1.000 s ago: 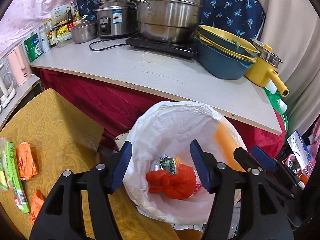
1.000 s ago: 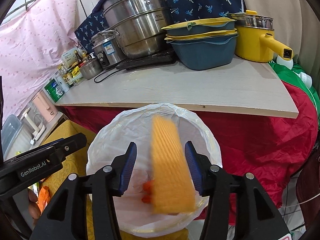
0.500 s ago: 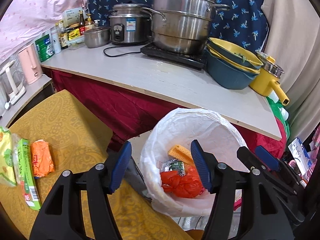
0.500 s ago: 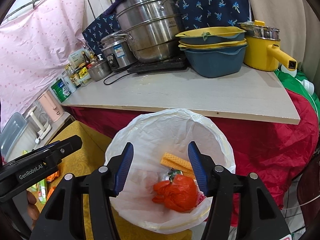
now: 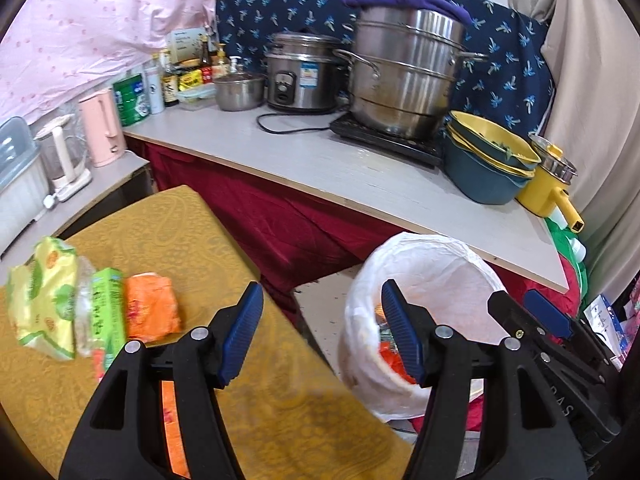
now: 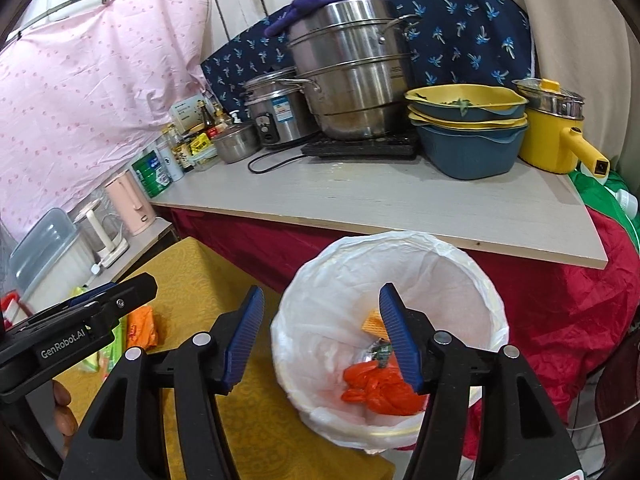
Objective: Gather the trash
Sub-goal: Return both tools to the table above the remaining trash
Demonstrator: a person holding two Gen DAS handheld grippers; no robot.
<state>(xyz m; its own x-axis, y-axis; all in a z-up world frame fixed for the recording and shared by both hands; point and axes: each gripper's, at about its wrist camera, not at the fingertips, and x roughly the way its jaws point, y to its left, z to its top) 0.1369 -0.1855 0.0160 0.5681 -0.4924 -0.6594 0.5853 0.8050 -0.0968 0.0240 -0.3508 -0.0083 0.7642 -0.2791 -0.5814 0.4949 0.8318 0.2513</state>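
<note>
Right gripper (image 6: 320, 336), jaws just opened, and left gripper (image 5: 322, 332) both gape empty. Only the left view shows the green packet (image 5: 106, 312), centre left; only the right view shows the bin (image 6: 400, 248) bottom.

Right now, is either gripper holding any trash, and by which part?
Nothing is held. The left gripper is open and empty; the right gripper, whose jaws have just been opening, is empty above the bin.
</note>
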